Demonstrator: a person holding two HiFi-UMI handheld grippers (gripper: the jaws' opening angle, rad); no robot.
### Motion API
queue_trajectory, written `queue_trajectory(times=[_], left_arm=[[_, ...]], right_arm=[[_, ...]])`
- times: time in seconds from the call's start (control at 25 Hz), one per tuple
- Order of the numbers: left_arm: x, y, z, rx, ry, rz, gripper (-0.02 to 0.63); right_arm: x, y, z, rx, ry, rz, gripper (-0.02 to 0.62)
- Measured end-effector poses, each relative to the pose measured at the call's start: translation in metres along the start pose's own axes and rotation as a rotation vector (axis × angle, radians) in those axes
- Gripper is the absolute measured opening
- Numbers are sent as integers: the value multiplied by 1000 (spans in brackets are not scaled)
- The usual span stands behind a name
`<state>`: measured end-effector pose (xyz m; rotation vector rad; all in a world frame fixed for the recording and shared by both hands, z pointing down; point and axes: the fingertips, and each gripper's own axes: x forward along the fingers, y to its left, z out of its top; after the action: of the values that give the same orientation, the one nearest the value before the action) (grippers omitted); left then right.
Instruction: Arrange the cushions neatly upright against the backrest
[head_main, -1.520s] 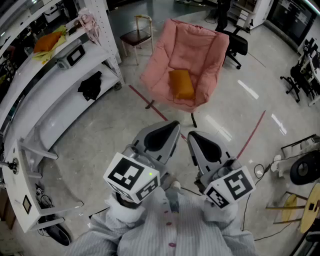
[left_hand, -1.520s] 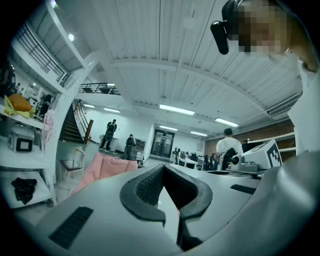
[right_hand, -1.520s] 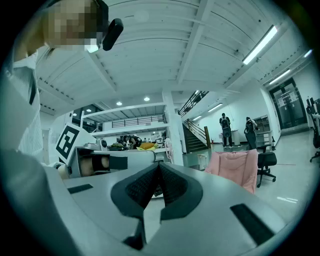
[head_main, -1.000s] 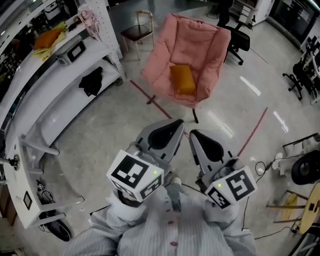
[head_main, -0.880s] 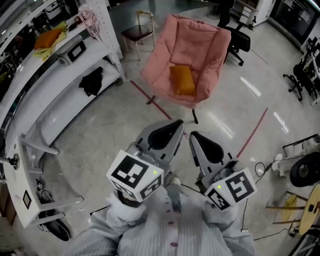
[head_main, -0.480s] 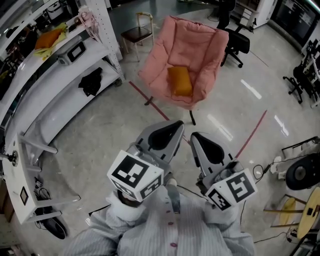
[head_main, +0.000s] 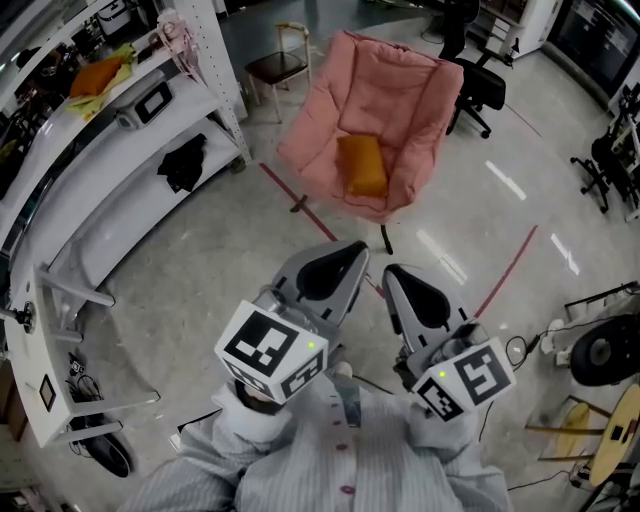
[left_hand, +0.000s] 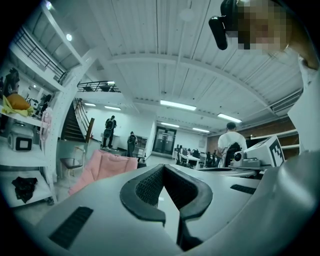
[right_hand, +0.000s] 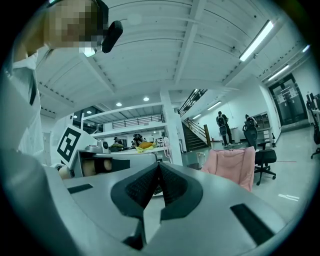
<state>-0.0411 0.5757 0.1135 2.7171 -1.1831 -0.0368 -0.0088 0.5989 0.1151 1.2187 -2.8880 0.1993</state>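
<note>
A pink padded chair (head_main: 385, 110) stands on the floor ahead of me, its back tilted away. An orange cushion (head_main: 362, 165) lies low on its seat, leaning slightly against the pink padding. Both grippers are held close to my chest, well short of the chair. My left gripper (head_main: 352, 252) is shut and empty; in its own view the tips (left_hand: 163, 168) meet, with the pink chair (left_hand: 102, 167) beyond at the left. My right gripper (head_main: 390, 272) is shut and empty too; its tips (right_hand: 158, 165) touch, and the pink chair (right_hand: 231, 165) shows at the right.
A white shelving unit (head_main: 120, 170) runs along the left with a black cloth (head_main: 182, 168) and an orange bundle (head_main: 95, 78). A small chair (head_main: 275, 70) stands behind the pink one, a black office chair (head_main: 480, 90) to its right. Red tape lines (head_main: 505, 270) cross the floor. Equipment stands (head_main: 600, 350) sit at right.
The view has shifted a little as I step forward; both grippers stay shut and keep their place before my chest. The cushion has not moved on the chair.
</note>
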Motion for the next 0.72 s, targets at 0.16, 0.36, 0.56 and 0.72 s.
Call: queue_trajectory(times=[0.16, 0.36, 0.56, 0.72], left_arm=[[18, 25, 4, -3, -4, -12, 11], [47, 68, 14, -1, 6, -38, 11], [78, 118, 29, 8, 8, -56, 11], [98, 161, 40, 15, 14, -73, 11]], right_arm=[[25, -16, 0, 1, 8, -13, 13], [70, -42, 6, 6, 17, -38, 12], [123, -71, 15, 2, 17, -58, 14], [163, -93, 23, -3, 15, -89, 14]])
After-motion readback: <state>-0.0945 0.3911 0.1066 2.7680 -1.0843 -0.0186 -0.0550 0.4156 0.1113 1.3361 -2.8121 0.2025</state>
